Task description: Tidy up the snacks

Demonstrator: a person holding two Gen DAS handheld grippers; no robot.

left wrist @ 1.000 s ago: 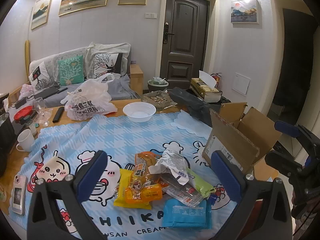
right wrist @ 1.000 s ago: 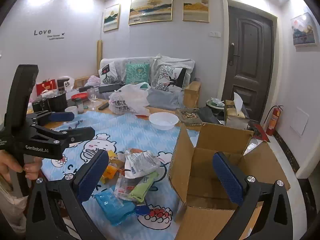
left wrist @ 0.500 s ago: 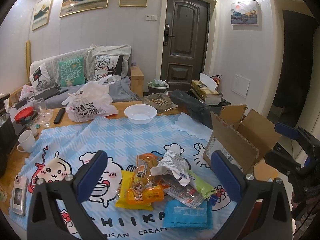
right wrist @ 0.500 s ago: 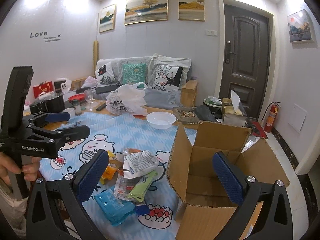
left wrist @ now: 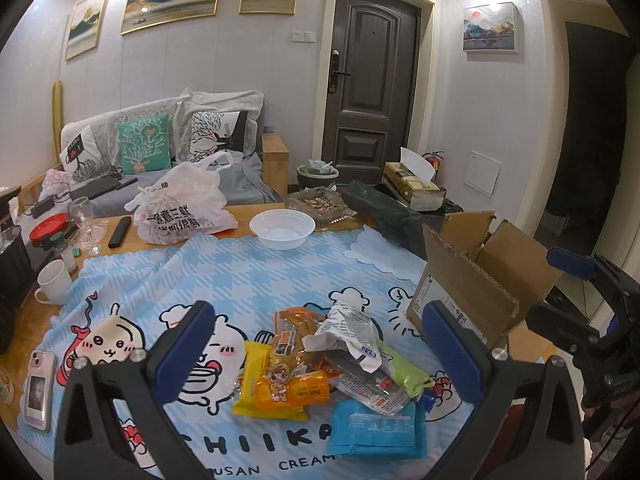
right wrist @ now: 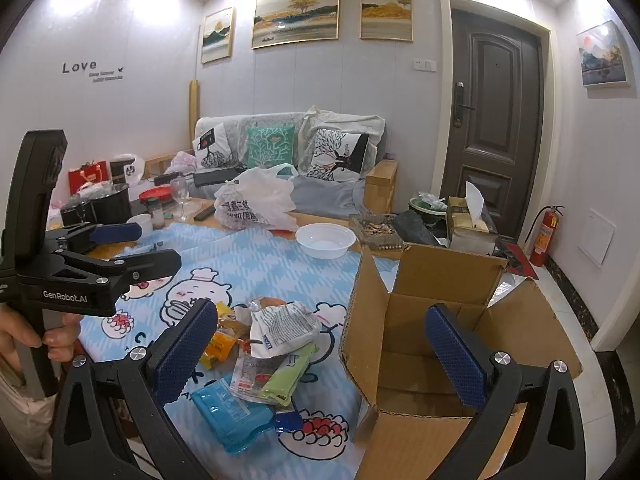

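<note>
A pile of snack packets [left wrist: 332, 364] lies on the blue checked cloth near the table's front edge: a white bag [left wrist: 352, 332], yellow and orange packets [left wrist: 280, 388], a green one [left wrist: 404, 372] and a blue one [left wrist: 376, 428]. The pile also shows in the right wrist view [right wrist: 272, 356]. An open, empty cardboard box [right wrist: 432, 344] stands at the pile's right [left wrist: 480, 280]. My left gripper [left wrist: 320, 352] is open and empty above the pile. My right gripper [right wrist: 320, 352] is open and empty, between pile and box.
A white bowl [left wrist: 282, 229], a white plastic bag [left wrist: 180, 208], a remote, glasses, a mug [left wrist: 54, 282] and a phone [left wrist: 38, 390] sit on the table. A sofa and door lie behind. A tissue box [right wrist: 468, 224] stands beyond the cardboard box.
Both grippers have shifted only slightly; the views moved a little. Both stay open and empty, and the snacks and box have not moved.
</note>
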